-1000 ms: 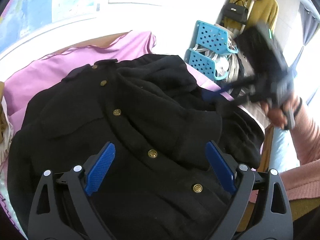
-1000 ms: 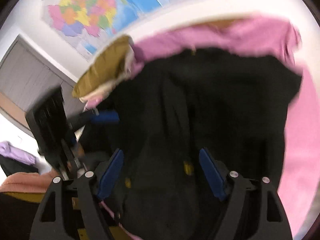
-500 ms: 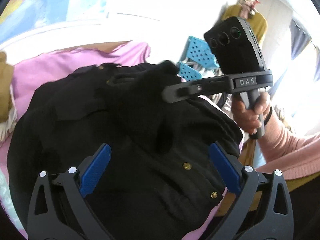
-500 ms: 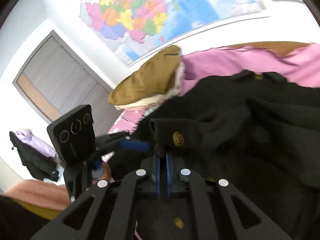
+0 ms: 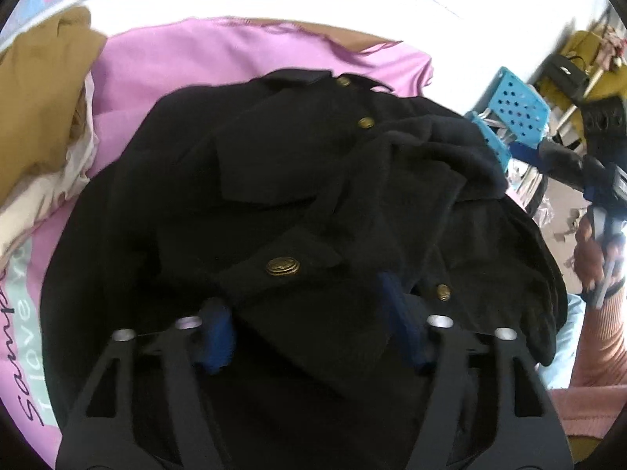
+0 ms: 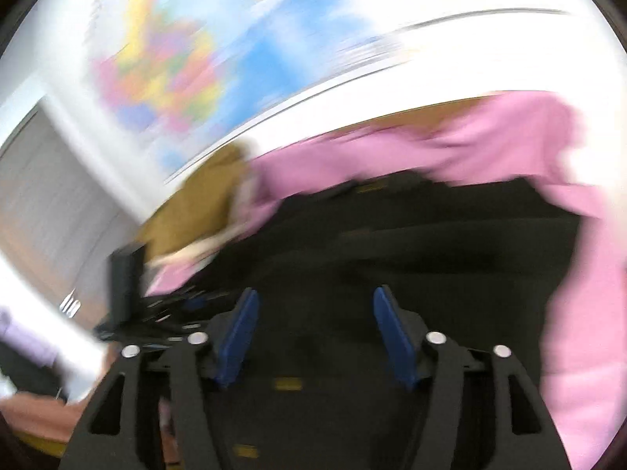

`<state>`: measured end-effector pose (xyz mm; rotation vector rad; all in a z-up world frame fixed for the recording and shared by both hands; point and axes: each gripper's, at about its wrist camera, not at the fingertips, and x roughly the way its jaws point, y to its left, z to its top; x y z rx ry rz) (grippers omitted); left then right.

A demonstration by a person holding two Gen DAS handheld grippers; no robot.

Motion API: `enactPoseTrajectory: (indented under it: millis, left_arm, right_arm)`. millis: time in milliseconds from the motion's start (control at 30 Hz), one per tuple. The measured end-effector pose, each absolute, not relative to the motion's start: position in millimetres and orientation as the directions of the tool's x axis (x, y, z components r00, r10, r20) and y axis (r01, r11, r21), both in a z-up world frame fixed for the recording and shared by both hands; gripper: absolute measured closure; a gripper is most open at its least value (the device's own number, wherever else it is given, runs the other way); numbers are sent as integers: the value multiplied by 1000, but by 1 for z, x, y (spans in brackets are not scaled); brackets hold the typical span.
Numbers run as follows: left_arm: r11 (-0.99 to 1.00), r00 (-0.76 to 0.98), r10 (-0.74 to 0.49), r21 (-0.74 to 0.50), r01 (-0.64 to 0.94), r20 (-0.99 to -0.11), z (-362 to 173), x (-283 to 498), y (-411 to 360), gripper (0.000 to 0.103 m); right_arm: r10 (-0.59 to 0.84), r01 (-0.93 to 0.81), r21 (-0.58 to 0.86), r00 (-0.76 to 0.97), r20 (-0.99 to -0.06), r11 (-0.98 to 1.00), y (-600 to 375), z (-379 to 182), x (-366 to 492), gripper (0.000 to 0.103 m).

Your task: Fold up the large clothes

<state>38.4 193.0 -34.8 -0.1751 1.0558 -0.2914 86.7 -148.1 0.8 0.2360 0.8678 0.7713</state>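
A large black coat [image 5: 298,180] with brass buttons lies crumpled on a pink sheet [image 5: 235,58]. My left gripper [image 5: 307,329] hangs low over its near part. Its jaws are closing, and a flap of the coat with a brass button [image 5: 283,265] lies between the blue pads, which are blurred. In the right wrist view, which is badly smeared, my right gripper [image 6: 315,337] hovers over the coat [image 6: 431,254]. Its jaws are opening and nothing is between its pads. The left wrist view shows the right gripper [image 5: 599,180] off the coat's right edge, held by a hand [image 5: 595,266].
A brown garment on pale folded cloth [image 5: 35,98] sits at the left of the sheet. Blue perforated baskets [image 5: 513,105] stand beyond the right edge, with a yellow garment and black bag [image 5: 568,70] hanging behind. A coloured map [image 6: 196,58] hangs on the wall.
The right gripper let go of the buttoned flap, opened and drew away to the right. The left gripper came down closer to the coat and its jaws narrowed around that flap.
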Motion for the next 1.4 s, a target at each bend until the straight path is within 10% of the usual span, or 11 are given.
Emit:
enactPoseTrajectory:
  millis: [100,533,667,733,933,1133,1200,1400]
  left_arm:
    - [948,459,-316,-295,119,-831,-36,41,202,88]
    - [958,470,-219,-281,-65,-855,-30,59,248,90]
    - [955,461,-218,-285,-81,-860,-35,63,253,90]
    - [958,466,-216,-279,-69,-858,-34,64,253,90]
    - [968,483,-206,-251,-29,-851,-26,70,248,45]
    - [968,589,-220,-247,36,-778,9,38,258,13]
    - [980,639,-170,-194,33,-750,25,19,266,10]
    - [992,624,-91,-129,-16,-776,17,-13,300,10]
  right_arm:
    - [589,-357,468,486,-646,808,-199,-18,113,39]
    - [602,-296,525,390,-697,798,-196,-77,182,27]
    - [583,-313,494,379,-719,811,-185,-76,188,87]
    - [581,-339,475,397,-711,812,-183,-66,185,95]
    - [470,-314,358,456,-756,879,-190,-56,183,96]
    - [356,-294,227,526,-772,928,-181,-43,164,55]
    - [325,-298,170,609,-724,939,-176,-21,145,38]
    - [497,-622,62,559,-663,781,-81,9,89,37]
